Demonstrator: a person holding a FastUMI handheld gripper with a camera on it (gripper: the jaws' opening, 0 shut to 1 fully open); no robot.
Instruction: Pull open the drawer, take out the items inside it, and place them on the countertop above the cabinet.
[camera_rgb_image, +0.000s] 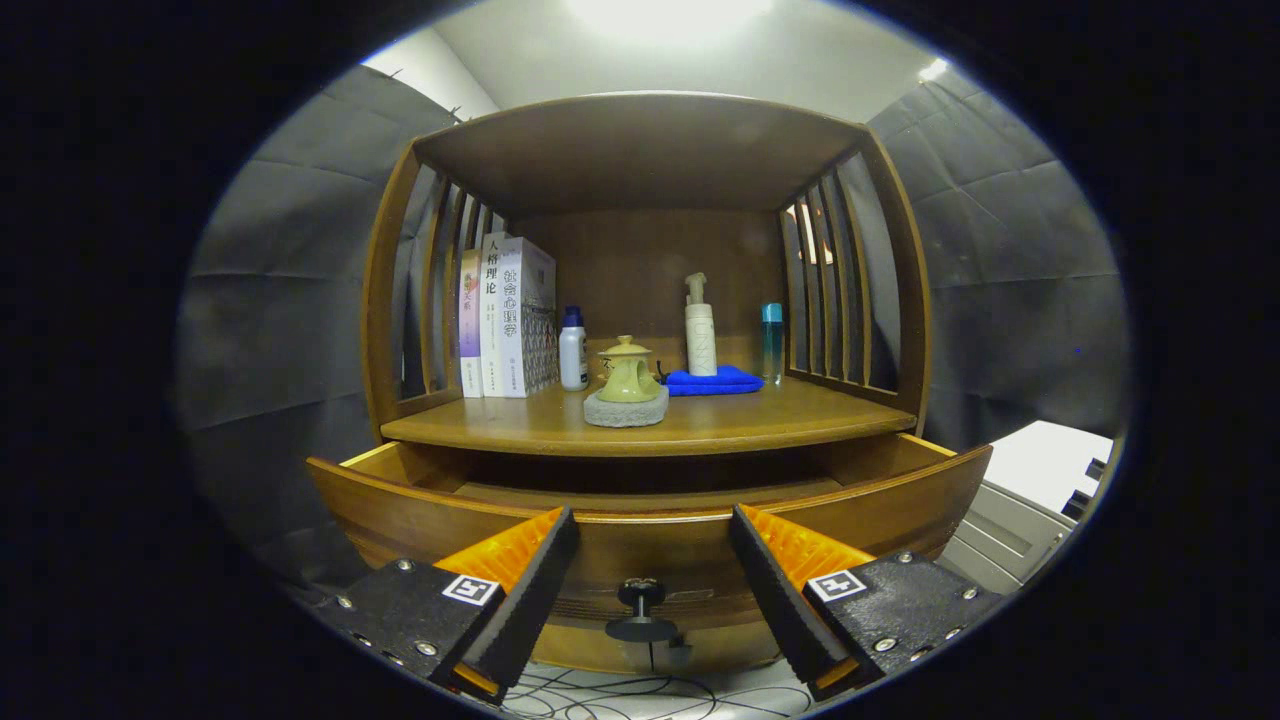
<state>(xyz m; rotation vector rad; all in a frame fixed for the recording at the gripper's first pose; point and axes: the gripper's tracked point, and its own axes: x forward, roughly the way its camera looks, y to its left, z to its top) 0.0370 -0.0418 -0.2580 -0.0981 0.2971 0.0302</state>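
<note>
1. With the drawer (650, 520) already pulled out below the counter (650, 425), my jaws (652, 560) stand apart and hold nothing, its knob (641, 608) between them.
2. I judge I hang back at the drawer's front edge, since its inside is hidden behind the front panel.
3. Books (505, 315), bottles, a blue cloth (715, 380) and a small lidded pot (627, 372) crowd the counter's back; its front edge is bare for the items.

Tongs (653, 585) spread, knob (641, 608) between; drawer (400, 500) gapes under countertop (760, 425).
</note>
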